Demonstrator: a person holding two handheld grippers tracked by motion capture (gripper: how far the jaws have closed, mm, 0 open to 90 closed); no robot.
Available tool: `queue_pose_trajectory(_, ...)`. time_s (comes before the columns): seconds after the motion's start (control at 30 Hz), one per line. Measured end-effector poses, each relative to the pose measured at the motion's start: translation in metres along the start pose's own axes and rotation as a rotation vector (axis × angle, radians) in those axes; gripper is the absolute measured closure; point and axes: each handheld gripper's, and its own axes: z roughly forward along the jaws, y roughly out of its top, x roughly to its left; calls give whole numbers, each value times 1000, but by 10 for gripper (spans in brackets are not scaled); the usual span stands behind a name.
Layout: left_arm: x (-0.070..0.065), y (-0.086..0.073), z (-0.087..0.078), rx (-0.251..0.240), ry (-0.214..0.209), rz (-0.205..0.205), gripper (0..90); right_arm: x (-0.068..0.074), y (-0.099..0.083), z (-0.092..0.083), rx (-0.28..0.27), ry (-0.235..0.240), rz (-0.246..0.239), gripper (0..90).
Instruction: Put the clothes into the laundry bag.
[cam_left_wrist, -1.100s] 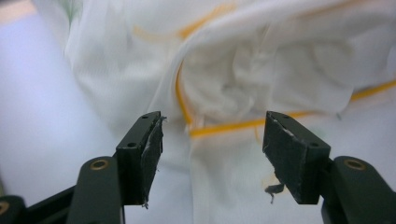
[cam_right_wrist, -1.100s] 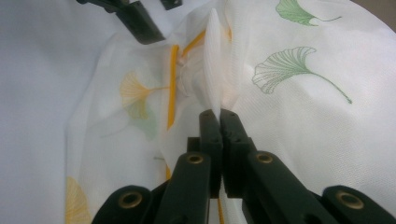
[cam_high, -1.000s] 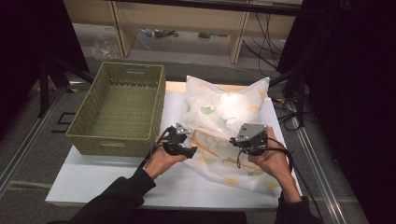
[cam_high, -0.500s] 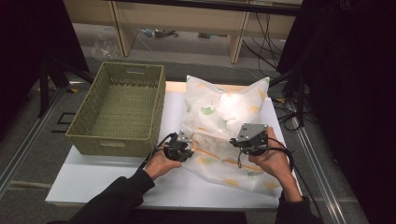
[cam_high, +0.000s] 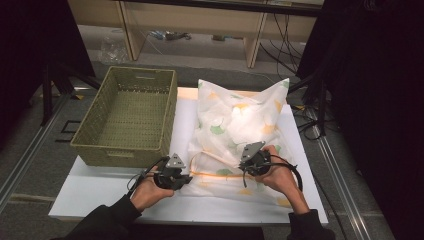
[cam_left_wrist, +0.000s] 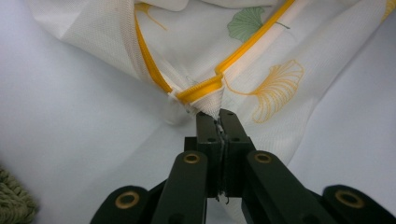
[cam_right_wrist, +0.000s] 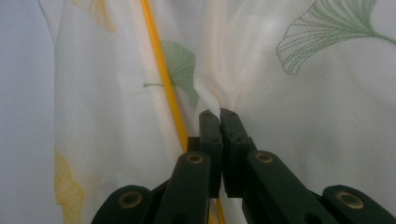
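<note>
I see an empty woven basket (cam_high: 127, 117) on the white table (cam_high: 95, 187), with wooden shelving (cam_high: 200, 20) behind it.

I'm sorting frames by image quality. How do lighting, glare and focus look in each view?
High view: dark surroundings, a bright washed-out patch on the mesh bag, white table evenly lit, basket soft but readable. Left gripper view: zipper sharp, the left hand-held gripper near the lens slightly soft. Right gripper view: mesh weave and leaf print crisp, left edge hazy, no glare by the right hand-held gripper.
</note>
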Motion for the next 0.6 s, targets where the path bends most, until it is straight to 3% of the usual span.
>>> queue_pose_trajectory(0.17,-1,-1,2,0,-2,-13,880,0,-6,16,57,34,2,899)
queue_pose_trajectory(0.47,-1,0,1,0,3,23,879,-14,-9,38,58,-28,58,900)
queue_pose_trajectory(0.5,-1,-1,1,6,1,19,879,-18,-9,39,39,-42,19,899)
queue_pose_trajectory(0.53,-1,0,1,12,0,24,879,-18,-9,39,38,-70,49,900)
queue_pose_trajectory(0.6,-1,0,2,15,1,23,880,-22,-10,41,44,-83,66,900)
